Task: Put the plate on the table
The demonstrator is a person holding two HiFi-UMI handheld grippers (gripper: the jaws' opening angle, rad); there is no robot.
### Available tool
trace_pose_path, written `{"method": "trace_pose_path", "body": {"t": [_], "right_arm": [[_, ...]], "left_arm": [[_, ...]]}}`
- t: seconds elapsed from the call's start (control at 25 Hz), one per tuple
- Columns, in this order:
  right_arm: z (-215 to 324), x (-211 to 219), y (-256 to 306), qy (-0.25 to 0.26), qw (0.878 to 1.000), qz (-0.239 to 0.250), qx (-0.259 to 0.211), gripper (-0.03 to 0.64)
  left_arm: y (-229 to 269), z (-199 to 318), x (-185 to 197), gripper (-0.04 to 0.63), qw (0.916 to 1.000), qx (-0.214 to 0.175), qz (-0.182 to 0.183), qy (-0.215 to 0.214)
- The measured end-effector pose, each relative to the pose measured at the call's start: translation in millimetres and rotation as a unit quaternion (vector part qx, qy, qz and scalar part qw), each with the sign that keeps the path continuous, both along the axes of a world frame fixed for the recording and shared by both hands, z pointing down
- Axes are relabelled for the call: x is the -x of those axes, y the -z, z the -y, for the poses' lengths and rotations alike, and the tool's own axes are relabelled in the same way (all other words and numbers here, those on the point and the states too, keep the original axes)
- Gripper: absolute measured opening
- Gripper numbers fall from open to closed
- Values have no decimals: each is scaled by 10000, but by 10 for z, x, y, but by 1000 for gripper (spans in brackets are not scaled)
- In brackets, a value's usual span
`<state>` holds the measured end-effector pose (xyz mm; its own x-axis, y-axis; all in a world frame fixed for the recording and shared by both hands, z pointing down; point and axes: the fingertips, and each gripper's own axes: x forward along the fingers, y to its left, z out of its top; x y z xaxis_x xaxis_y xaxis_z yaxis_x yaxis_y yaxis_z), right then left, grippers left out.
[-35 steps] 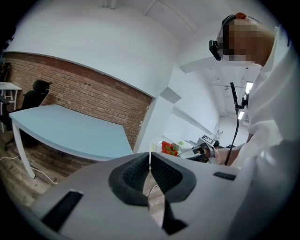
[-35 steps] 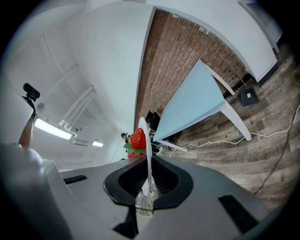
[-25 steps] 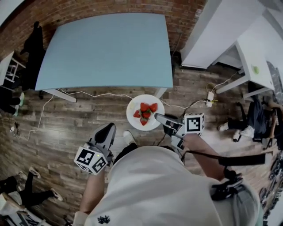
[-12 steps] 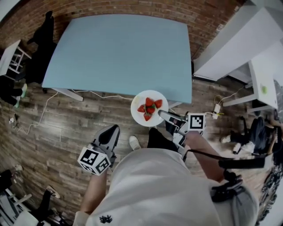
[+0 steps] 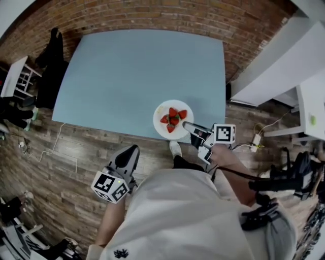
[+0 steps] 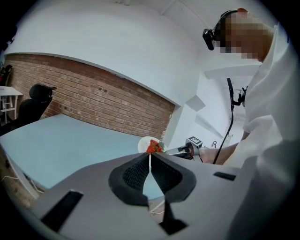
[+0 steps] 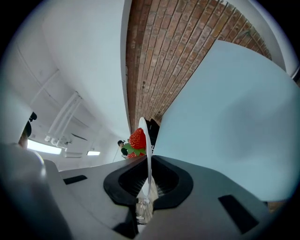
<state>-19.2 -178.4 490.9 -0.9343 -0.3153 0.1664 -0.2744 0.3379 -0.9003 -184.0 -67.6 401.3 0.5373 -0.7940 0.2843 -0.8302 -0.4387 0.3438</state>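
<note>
The right gripper (image 5: 187, 126) has its jaws pinched on just the rim of the plate (image 5: 162, 130), which juts beyond their tips over the tabletop (image 5: 132, 76) edge, so a tilt could spill the strawberries (image 5: 173, 118); the left gripper's (image 5: 127, 154) jaws sit closed, empty

Soft, even indoor light is falling on the table (image 5: 127, 76), casting almost no shadow. Ceiling lamps (image 7: 42, 146) are glaring white in the right gripper view. Every view is bending hard towards its dark rounded edges, curving the brick wall (image 5: 152, 15).
</note>
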Motion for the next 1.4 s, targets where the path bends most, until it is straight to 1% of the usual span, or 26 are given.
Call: {"method": "trace_pose_path", "body": {"t": [0.08, 0.16, 0.2, 0.28, 0.32, 0.52, 0.8, 1.0, 1.16, 1.4], "right_arm": [[357, -80, -77, -36, 9999, -67, -73, 28], [694, -184, -205, -122, 9999, -121, 14, 28], [847, -258, -308, -245, 9992, -182, 251, 28], [1134, -428, -560, -566, 9937, -336, 911, 29], [1284, -485, -656, -642, 9917, -369, 1054, 28], [1896, -577, -1001, -756, 9894, -347, 1188, 28], [2599, -695, -1525, -1062, 9815, -406, 1542, 28], [2914, -717, -1785, -1292, 9745, -291, 1812, 28], [3047, -725, -1885, -1341, 9721, -391, 1883, 29], [3104, -756, -2011, -1512, 9640, -529, 2121, 29]], "left_arm": [[40, 269, -38, 14, 10000, -14, 48, 42], [74, 510, -98, 14, 9999, 6, 84, 96], [89, 628, -139, 14, 9999, 21, 100, 118], [102, 848, -228, 14, 9998, 66, 134, 156], [100, 939, -265, 14, 9997, 95, 148, 181], [76, 1209, -338, 14, 9988, 294, 222, 325], [5, 1428, -353, 13, 9964, 589, 348, 493], [-48, 1541, -423, 14, 9954, 742, 284, 531], [-39, 1596, -506, 13, 9957, 767, 253, 444], [-60, 1559, -495, 14, 9952, 823, 260, 452]]}}
